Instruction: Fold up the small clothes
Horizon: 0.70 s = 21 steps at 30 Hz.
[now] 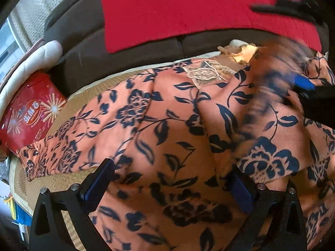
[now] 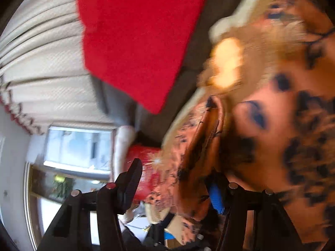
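Note:
An orange garment with a dark blue flower print (image 1: pixel 167 113) lies spread on a woven mat (image 1: pixel 117 79) on a sofa. My left gripper (image 1: pixel 169 179) hangs just above its near part with the jaws wide apart and nothing between them. My right gripper (image 1: pixel 301 87) shows blurred at the right of the left wrist view, down at the cloth. In the right wrist view my right gripper (image 2: pixel 175 179) is open, and a fold of the garment (image 2: pixel 209 138) stands between its fingers. That view is rolled sideways and heavily blurred.
A red blanket (image 1: pixel 188 10) lies over the dark sofa back (image 1: pixel 83 48). A red snack box (image 1: pixel 31 108) sits at the mat's left end beside a cream cushion (image 1: pixel 48 50). Pale curtains (image 2: pixel 46 58) and a window (image 2: pixel 77 146) are to the left.

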### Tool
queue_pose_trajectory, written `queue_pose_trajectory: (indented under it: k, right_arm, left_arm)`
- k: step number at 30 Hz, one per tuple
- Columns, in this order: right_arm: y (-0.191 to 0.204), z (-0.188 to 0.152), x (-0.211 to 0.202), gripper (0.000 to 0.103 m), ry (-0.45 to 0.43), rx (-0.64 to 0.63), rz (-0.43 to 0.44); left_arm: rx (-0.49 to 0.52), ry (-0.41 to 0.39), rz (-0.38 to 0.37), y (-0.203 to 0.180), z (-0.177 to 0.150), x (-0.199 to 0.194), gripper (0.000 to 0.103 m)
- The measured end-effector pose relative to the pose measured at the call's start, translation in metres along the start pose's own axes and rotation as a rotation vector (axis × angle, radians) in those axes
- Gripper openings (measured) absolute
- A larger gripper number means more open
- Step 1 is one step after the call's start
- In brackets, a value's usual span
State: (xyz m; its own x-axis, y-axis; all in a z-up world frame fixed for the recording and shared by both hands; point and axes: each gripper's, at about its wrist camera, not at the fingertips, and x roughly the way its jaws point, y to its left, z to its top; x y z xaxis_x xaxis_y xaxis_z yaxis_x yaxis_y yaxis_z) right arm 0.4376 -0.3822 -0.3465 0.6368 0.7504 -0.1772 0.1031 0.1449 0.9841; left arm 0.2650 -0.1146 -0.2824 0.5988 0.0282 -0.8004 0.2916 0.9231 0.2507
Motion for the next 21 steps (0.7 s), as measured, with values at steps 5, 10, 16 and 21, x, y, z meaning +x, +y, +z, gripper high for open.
queue_pose_trajectory:
  k: [5, 10, 16, 21]
  right_arm:
    - [0.028, -0.025, 0.043, 0.062, 0.094, -0.061, 0.147]
    - [0.035, -0.038, 0.054, 0.062, 0.083, -0.083, 0.142]
    - [0.029, -0.028, 0.011, 0.062, -0.028, -0.116, -0.049]
    - [0.024, -0.008, -0.026, 0.062, -0.084, -0.172, -0.261]
  left_arm:
    - [-0.05, -0.005, 0.025, 0.029, -0.02, -0.016, 0.101]
    - [-0.166, -0.001, 0.047, 0.074, -0.026, -0.016, 0.101]
    - [-0.322, -0.002, 0.06, 0.129, -0.015, -0.012, 0.101]
    - [-0.49, 0.055, 0.154, 0.188, -0.028, 0.002, 0.101]
